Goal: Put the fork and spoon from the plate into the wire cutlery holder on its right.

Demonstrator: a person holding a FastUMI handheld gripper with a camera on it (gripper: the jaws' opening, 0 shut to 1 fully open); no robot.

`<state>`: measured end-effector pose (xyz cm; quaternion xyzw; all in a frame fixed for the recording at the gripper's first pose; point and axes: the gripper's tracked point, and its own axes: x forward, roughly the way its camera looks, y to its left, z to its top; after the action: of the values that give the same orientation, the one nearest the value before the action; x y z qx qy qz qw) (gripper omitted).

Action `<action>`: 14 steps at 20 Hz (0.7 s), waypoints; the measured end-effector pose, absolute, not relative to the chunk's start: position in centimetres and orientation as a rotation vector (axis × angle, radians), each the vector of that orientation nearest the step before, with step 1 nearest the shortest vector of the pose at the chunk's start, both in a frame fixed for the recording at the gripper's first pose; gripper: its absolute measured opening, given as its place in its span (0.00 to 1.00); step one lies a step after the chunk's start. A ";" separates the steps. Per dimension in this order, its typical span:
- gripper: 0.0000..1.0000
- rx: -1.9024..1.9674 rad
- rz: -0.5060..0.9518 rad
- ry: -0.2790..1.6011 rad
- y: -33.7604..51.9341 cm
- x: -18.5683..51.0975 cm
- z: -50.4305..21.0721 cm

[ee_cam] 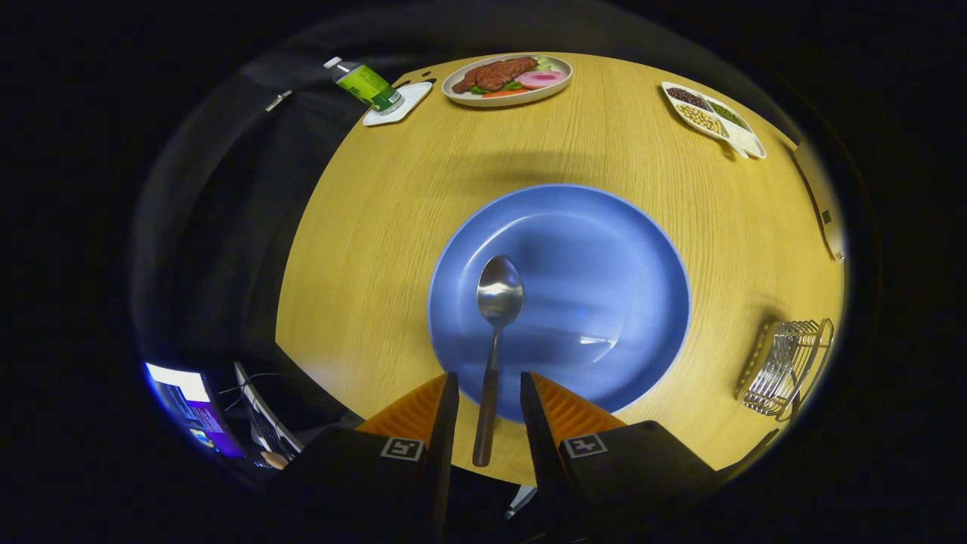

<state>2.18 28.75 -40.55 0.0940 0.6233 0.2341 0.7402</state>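
Observation:
A metal spoon (498,291) with a dark handle lies with its bowl on the blue plate (604,257). Its handle runs back over the plate's near rim. My gripper (488,376) is open, one finger on each side of the handle, with a small gap on both sides. The handle's end reaches back between the fingers. The wire cutlery holder (786,370) stands on the wooden table to the right of the plate, well off to the side of my fingers.
Beyond the plate are a dish of food (506,78), a green bottle (366,85) on a white coaster and a divided tray of beans (714,117). A lit screen (189,412) sits below the table's left edge.

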 end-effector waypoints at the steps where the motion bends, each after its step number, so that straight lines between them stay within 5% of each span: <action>1: 0.52 0.195 0.508 1.375 29.0 2.1 -41.0; 6: 0.50 0.125 0.429 1.407 29.0 2.0 -43.6; 9: 0.14 0.110 0.447 1.414 28.9 1.5 -44.2; 14: 0.08 0.168 0.482 1.388 28.4 2.1 -43.1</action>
<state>2.09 28.37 -43.06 0.0764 0.6325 0.2197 0.7388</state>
